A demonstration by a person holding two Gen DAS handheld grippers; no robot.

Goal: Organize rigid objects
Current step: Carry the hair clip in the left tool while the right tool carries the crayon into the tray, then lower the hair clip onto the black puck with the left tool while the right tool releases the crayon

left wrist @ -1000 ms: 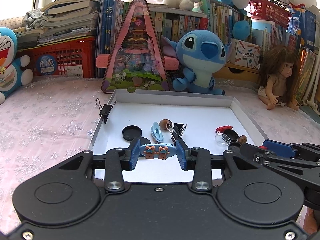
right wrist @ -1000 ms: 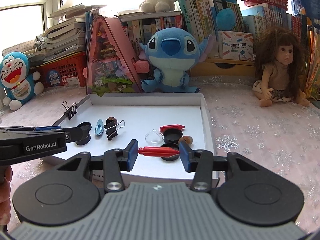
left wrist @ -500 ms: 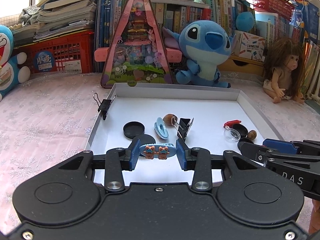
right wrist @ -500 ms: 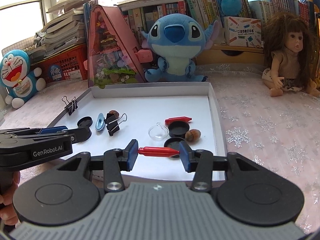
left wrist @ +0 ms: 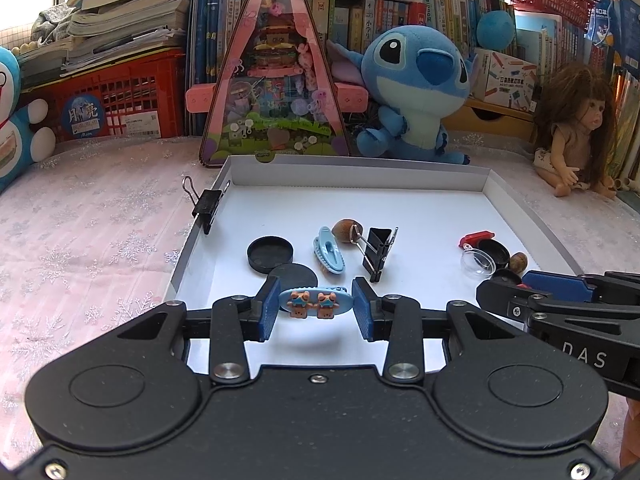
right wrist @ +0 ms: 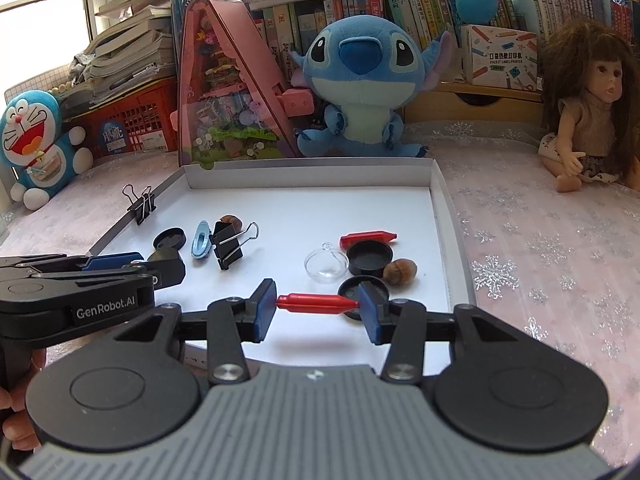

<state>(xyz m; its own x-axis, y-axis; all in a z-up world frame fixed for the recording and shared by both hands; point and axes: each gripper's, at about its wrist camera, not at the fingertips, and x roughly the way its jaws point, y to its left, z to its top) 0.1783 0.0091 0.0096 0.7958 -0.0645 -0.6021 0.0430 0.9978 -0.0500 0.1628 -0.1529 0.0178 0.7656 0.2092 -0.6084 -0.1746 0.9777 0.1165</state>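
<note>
The left gripper (left wrist: 315,307) is pinching a blue bear clip (left wrist: 315,302) endwise between its pads, above the near left of the white tray (left wrist: 360,178). The right gripper (right wrist: 318,307) is clamping a red crayon (right wrist: 316,302) lengthwise — above the tray's near right. Lying farther in are caps (left wrist: 270,254), a binder clip (left wrist: 376,248), a clear dome (right wrist: 326,266) and nuts (right wrist: 400,272).
</note>
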